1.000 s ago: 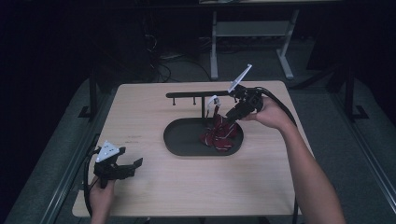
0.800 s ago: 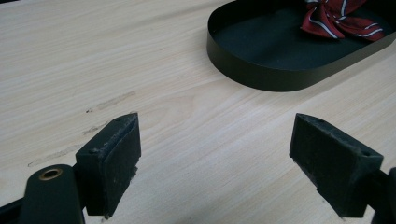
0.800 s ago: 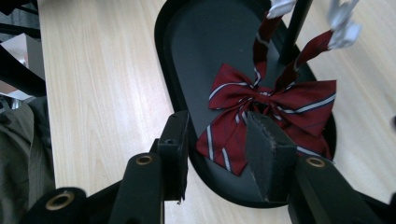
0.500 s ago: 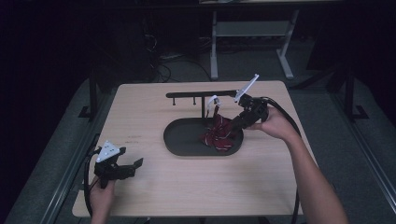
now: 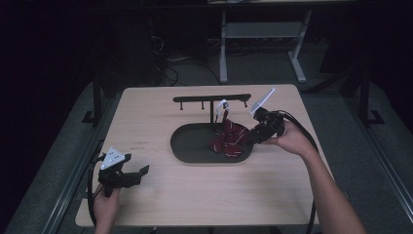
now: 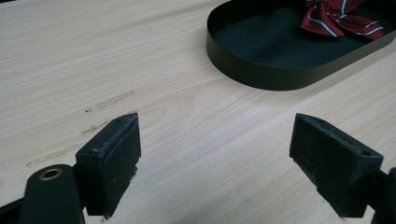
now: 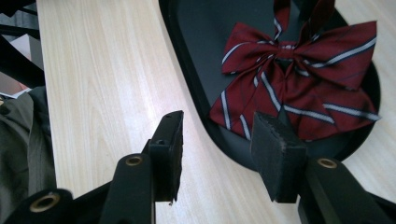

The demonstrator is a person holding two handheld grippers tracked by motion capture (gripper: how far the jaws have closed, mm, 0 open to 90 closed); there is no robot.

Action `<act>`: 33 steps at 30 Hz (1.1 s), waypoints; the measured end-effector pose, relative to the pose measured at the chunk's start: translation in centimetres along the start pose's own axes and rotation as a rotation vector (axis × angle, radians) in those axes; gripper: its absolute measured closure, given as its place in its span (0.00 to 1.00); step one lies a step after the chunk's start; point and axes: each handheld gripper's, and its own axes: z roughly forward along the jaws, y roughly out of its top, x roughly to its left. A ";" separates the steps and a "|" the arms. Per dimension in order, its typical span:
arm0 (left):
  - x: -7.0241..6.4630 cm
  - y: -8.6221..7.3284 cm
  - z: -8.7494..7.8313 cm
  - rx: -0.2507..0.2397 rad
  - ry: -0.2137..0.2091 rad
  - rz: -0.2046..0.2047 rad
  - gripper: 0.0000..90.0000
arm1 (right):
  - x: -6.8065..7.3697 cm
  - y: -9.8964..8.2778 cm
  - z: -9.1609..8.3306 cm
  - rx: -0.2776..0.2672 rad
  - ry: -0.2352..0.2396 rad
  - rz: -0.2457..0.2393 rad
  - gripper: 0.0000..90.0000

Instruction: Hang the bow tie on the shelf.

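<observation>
Striped burgundy bow tie [image 7: 299,79] lying crumpled in the black oval tray [image 5: 192,148], toward the tray end nearest the right gripper [image 5: 254,137], just ahead of that gripper's jaws and slightly beyond the tray rim below them; strap ends running up toward the black hook stand [image 5: 213,100] behind, white tag [image 5: 223,105] hanging there. Jaws of the right gripper part-spread and just now opening further, nothing between them, pads clear of the fabric: likely either fresh off a release or lining up for a pinch on the near wing of the bow, cannot tell which. Held low and angled down over the rim, probably to keep the pads close to the cloth without snagging the tray wall. Left gripper [image 6: 219,161] well away across the wooden table [image 5: 160,109], resting near the front corner, jaws spread wide over bare wood, tray far ahead and off to one side; seemingly parked out of the way while the other hand works.
</observation>
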 end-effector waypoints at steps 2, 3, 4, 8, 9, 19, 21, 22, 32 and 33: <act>0.0 0.0 0.0 -0.003 0.000 0.001 0.18 | 0.1 -0.4 0.0 -0.003 0.003 0.005 0.59; 0.0 0.0 0.0 -0.001 0.000 0.003 0.18 | 0.1 -0.6 0.0 -0.007 0.002 0.006 0.59; 0.0 0.0 0.0 -0.002 0.000 0.001 0.18 | 0.1 -0.9 0.0 -0.007 0.004 0.009 0.59; -0.1 0.0 0.0 -0.001 0.001 0.000 0.18 | 0.4 -1.5 0.1 -0.001 0.008 0.011 0.59; 0.0 0.0 0.0 -0.001 0.001 0.003 0.18 | 0.4 -1.7 0.2 -0.003 0.011 0.010 0.59; -0.1 0.0 0.0 0.001 0.002 0.003 0.18 | 1.3 -3.3 0.6 -0.007 0.022 0.010 0.59; 0.0 0.0 0.0 0.001 0.002 0.002 0.18 | 1.5 -3.5 0.7 0.010 0.018 0.012 0.59; -0.1 0.0 0.0 0.001 0.002 0.002 0.18 | 1.5 -3.7 0.7 0.003 0.019 0.009 0.59; -0.1 0.0 0.1 0.004 0.002 0.011 0.18 | 2.8 -6.5 1.8 -0.013 0.027 0.014 0.58; -0.1 0.0 0.1 0.003 0.002 0.010 0.18 | 3.0 -6.8 1.9 -0.015 0.030 0.018 0.58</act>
